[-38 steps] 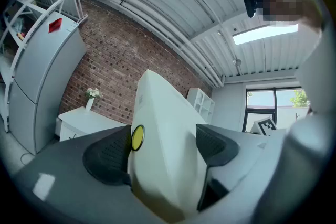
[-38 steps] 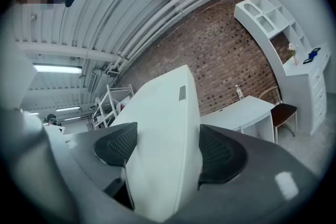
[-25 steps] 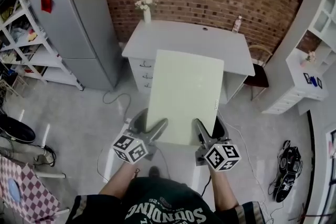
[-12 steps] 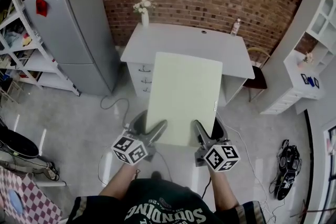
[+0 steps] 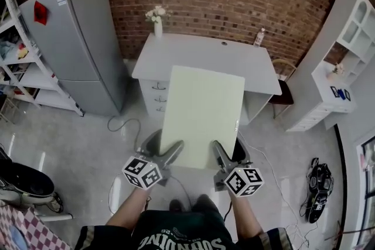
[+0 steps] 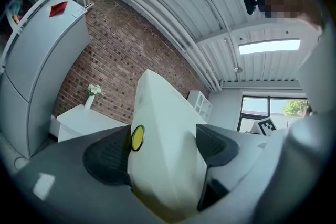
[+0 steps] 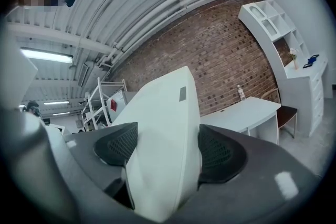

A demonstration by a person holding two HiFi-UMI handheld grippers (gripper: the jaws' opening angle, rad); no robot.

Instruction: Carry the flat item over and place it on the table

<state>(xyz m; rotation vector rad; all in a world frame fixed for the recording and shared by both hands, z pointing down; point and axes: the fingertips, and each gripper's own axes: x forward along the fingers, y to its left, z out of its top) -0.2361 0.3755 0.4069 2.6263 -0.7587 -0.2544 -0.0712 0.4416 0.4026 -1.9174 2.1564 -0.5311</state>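
Note:
A pale, flat rectangular board [image 5: 200, 114] is held out in front of the person, its far edge over the near edge of a white desk [image 5: 193, 50]. My left gripper [image 5: 170, 155] is shut on the board's near left corner, and my right gripper [image 5: 221, 156] is shut on its near right corner. In the left gripper view the board [image 6: 163, 155] is clamped between both dark pads [image 6: 107, 157]. The right gripper view shows the board [image 7: 165, 149] pinched the same way, with the desk [image 7: 247, 115] beyond.
A grey fridge [image 5: 76, 38] stands left of the desk, with open shelving [image 5: 17, 61] further left. A vase of flowers [image 5: 156, 17] and a bottle [image 5: 259, 38] stand on the desk. A white cabinet [image 5: 334, 67] is at right, a chair [image 5: 284, 88] beside the desk, cables [image 5: 126, 126] on the floor.
The person has stepped forward towards the desk; the board's far edge now reaches a little further over it. Both grippers keep the same hold.

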